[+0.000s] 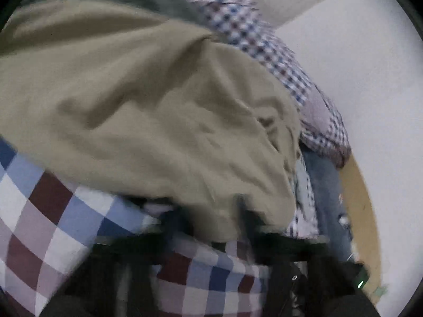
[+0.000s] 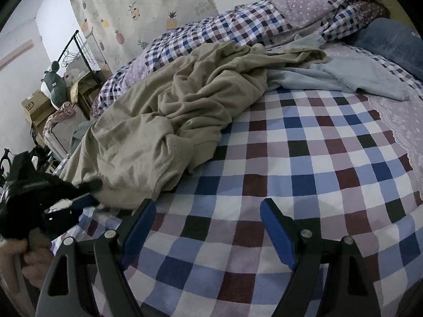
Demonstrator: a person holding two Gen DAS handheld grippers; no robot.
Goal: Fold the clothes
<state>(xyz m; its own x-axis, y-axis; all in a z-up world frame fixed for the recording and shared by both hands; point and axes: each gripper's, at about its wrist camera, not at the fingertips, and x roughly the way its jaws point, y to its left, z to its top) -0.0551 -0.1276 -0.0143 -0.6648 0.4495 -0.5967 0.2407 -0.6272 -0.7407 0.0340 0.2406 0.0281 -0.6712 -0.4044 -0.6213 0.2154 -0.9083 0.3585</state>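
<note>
Left gripper (image 2: pixel 91 189) seemingly clamped on the beige garment (image 2: pixel 169 121); right gripper (image 2: pixel 208 211), jaws apart, should grab the hem just left of it.

The left wrist view sits pressed close against the khaki garment (image 1: pixel 148 100), blurred, facing along the bed. The right wrist view looks from low over the checked bedsheet (image 2: pixel 304 163), farther back, sharing that garment and the sheet.

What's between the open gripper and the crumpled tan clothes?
Only bare checkered bedsheet, seen in the right wrist view, lies between the right gripper and the tan garment.
</note>
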